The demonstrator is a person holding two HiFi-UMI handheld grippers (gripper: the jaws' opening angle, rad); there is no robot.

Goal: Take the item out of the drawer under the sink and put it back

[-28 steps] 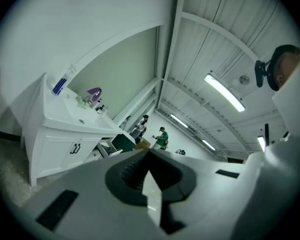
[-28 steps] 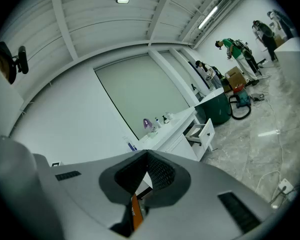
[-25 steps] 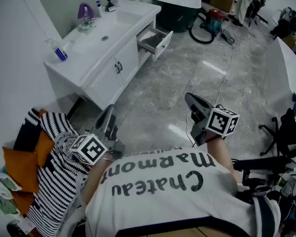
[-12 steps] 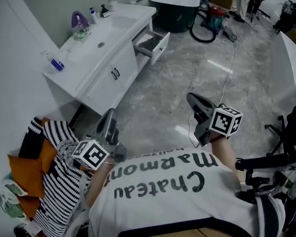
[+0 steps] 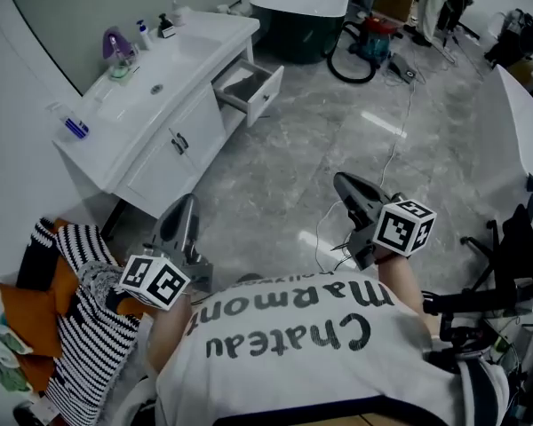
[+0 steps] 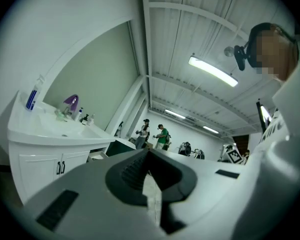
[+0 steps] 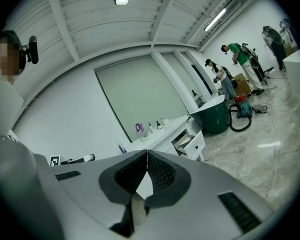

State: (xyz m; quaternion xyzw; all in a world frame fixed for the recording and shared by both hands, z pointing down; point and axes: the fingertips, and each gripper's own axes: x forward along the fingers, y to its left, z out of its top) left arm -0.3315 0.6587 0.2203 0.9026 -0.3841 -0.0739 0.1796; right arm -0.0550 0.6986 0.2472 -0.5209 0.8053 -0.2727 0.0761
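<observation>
Across my white T-shirt (image 5: 293, 327), big dark letters read "Chateau Marmont", upside down to the head view. My left marker cube (image 5: 154, 280) and right marker cube (image 5: 404, 227) bore black-and-white square code patterns. The bottles (image 5: 143, 34) by the basin perhaps carried labels, but they were too small to read.

Left gripper (image 5: 186, 204) closed, empty; right gripper (image 5: 341, 179) closed, empty.

White T-shirt (image 5: 284, 362) with dark lettering
</observation>
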